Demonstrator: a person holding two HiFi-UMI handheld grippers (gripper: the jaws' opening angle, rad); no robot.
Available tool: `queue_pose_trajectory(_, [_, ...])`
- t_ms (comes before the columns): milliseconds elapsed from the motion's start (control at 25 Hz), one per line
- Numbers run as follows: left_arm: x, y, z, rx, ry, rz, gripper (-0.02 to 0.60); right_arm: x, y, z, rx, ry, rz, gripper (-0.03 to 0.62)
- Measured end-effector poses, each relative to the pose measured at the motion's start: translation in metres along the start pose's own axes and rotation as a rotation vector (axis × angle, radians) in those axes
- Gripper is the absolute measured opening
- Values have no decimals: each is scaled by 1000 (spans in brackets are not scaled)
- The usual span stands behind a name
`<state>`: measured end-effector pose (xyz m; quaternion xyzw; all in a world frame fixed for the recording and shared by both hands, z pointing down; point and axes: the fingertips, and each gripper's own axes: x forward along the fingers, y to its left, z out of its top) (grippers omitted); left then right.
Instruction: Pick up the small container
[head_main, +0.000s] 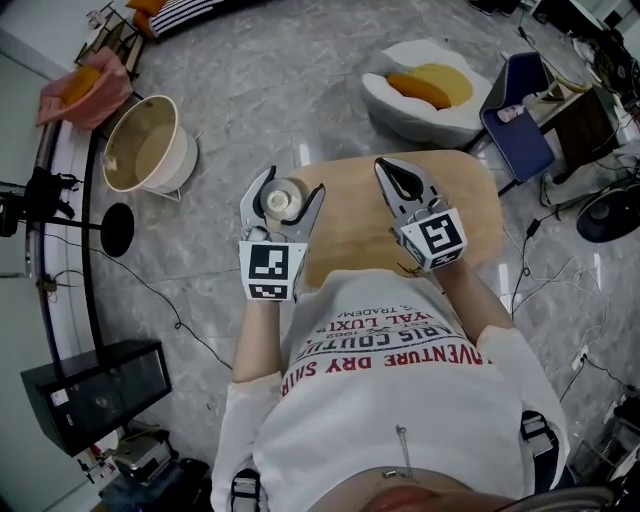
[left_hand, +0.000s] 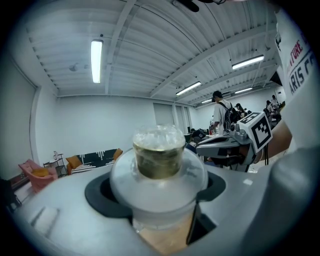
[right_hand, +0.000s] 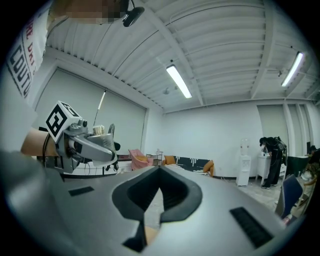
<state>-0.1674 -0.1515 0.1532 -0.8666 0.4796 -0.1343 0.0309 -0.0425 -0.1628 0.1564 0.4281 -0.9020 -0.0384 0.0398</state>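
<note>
Two jaws of my left gripper (head_main: 294, 181) clamped small container (head_main: 283, 198), upright, centre-left of frame; right gripper (head_main: 385, 165) jaws closed, empty.

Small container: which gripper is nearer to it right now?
Left. The left gripper is closed around the small container, holding it. The right gripper is shut and empty, apart to the container's right above the wooden table.

The floor (head_main: 300, 90) was grey marbled stone. A pale wooden table (head_main: 350, 235) stood mid-room, with a white beanbag (head_main: 440, 125) holding orange cushions beyond it and a blue chair (head_main: 520, 135) alongside. White walls (left_hand: 100, 125) rose to a ribbed ceiling (left_hand: 150, 50) with lit strip lights (left_hand: 96, 61).
</note>
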Motion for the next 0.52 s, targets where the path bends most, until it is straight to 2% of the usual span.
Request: queue_pose_trajectory(520, [3, -5, 1, 5, 2, 1, 344, -3, -2, 0, 5, -9, -7, -12])
